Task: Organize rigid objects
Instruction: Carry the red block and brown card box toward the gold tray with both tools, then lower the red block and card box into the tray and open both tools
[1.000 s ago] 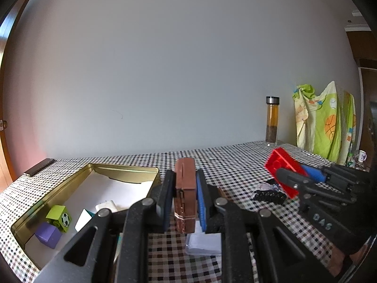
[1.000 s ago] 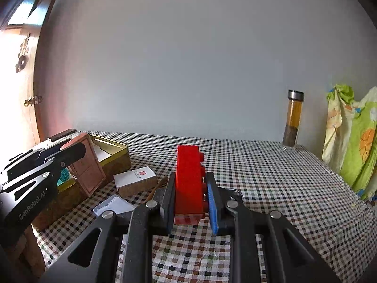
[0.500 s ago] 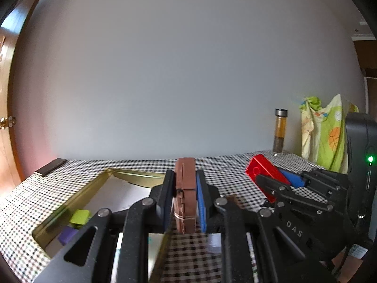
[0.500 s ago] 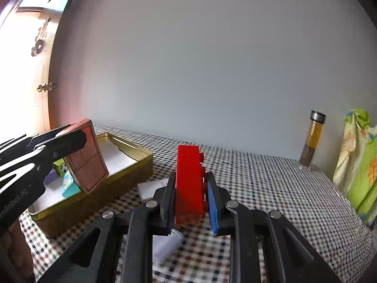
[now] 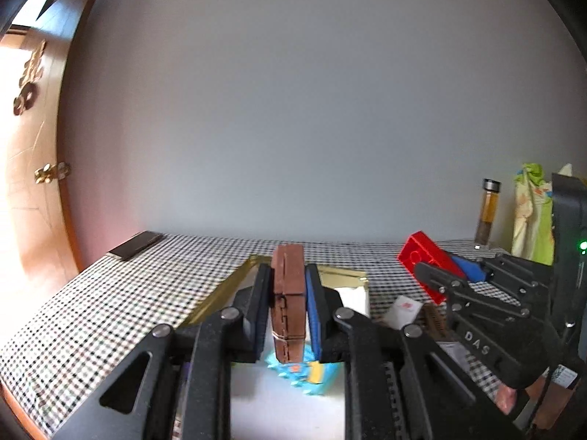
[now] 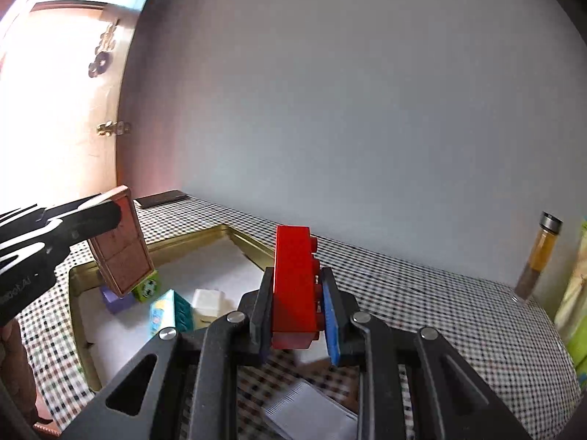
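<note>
My left gripper (image 5: 288, 289) is shut on a flat brown hinged case (image 5: 288, 304) and holds it above the gold tin tray (image 5: 223, 293). In the right wrist view the case (image 6: 123, 249) hangs over the tray's left end (image 6: 242, 236). My right gripper (image 6: 297, 293) is shut on a red toy brick (image 6: 293, 282), held in the air by the tray's right side; it also shows in the left wrist view (image 5: 422, 264). In the tray lie a green football cube (image 6: 146, 286), a purple block (image 6: 110, 299), a teal carton (image 6: 168, 311) and a white block (image 6: 207, 300).
A checked cloth (image 6: 440, 311) covers the table. A glass bottle (image 6: 535, 256) stands at the back right beside a green cloth (image 5: 528, 220). A white card box (image 5: 403, 310), a brown comb (image 5: 434, 322) and a clear box (image 6: 308, 410) lie right of the tray. A dark phone (image 5: 135, 245) lies far left.
Both grippers have moved left, still holding their objects. The brown case is now over the tray's inside and the red brick has come up to the tray's right side.
</note>
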`<state>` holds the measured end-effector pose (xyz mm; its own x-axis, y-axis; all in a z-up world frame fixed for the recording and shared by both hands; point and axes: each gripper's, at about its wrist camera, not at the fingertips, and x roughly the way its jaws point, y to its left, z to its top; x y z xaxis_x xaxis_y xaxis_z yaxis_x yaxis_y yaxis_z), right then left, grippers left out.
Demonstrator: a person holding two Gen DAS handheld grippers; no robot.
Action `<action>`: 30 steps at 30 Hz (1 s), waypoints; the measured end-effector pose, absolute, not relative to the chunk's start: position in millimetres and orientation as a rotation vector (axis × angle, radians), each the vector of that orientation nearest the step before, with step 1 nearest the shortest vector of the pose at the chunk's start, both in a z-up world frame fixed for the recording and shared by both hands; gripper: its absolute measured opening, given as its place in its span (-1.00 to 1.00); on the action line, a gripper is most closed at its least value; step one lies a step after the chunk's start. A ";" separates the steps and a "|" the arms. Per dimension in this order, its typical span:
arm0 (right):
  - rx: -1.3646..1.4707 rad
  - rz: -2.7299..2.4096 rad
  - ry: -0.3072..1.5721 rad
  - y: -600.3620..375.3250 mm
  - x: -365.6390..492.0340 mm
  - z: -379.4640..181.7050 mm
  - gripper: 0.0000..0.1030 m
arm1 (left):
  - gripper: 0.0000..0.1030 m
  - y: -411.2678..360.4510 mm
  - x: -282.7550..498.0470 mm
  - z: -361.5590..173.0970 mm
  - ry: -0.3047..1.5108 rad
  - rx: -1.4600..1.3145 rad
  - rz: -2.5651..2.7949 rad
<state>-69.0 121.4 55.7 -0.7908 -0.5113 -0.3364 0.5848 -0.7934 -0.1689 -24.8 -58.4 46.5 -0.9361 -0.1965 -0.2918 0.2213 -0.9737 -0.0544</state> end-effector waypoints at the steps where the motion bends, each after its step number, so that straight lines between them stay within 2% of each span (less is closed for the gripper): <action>1: 0.367 -2.485 0.363 114.9 -69.9 55.6 -0.52 | -0.68 -63.1 -25.5 44.8 0.132 0.433 -2.883; 15: 0.377 -2.397 0.443 60.3 -78.5 52.0 -0.52 | -0.68 -89.0 -39.3 13.9 0.129 0.573 -2.799; 23: 0.390 -2.413 0.549 40.8 -82.5 34.4 -0.52 | -0.68 -90.9 -42.7 5.5 0.086 0.601 -2.761; 30: 0.405 -2.401 0.569 30.1 -82.8 23.7 -0.52 | -0.68 -97.5 -47.9 -0.9 0.088 0.630 -2.743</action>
<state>-82.8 30.1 23.7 -0.7541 -0.5083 -0.4160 0.6409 -0.7081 -0.2965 -47.9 -97.5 -0.9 -0.8497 -0.2983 -0.4347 0.3255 -0.9455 0.0125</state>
